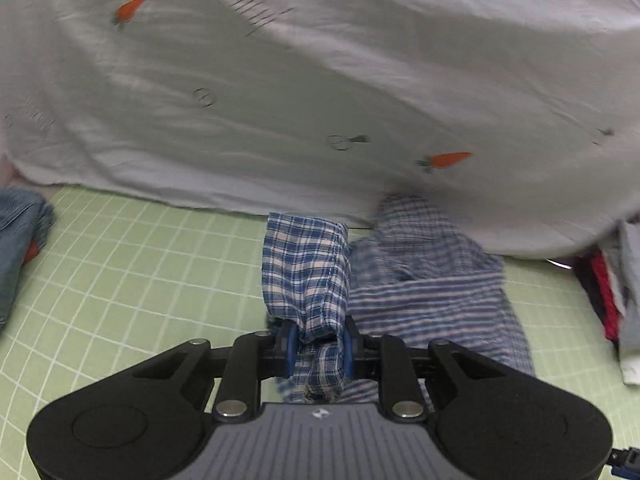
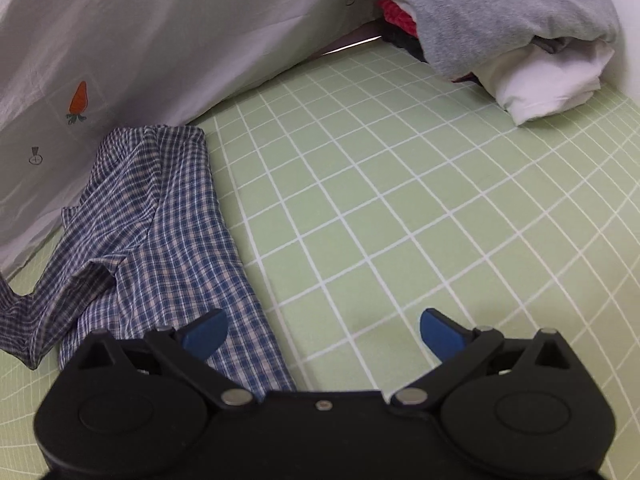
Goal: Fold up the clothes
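Dim even light; left view motion-blurred; fisheye-bent edges.

The plaid shirt (image 1: 420, 280) is motion-blurred; the clothes pile (image 1: 612, 292) is cut off.

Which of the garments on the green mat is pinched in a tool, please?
The blue checked shirt, clamped in the left tool; the other clothes lie untouched.
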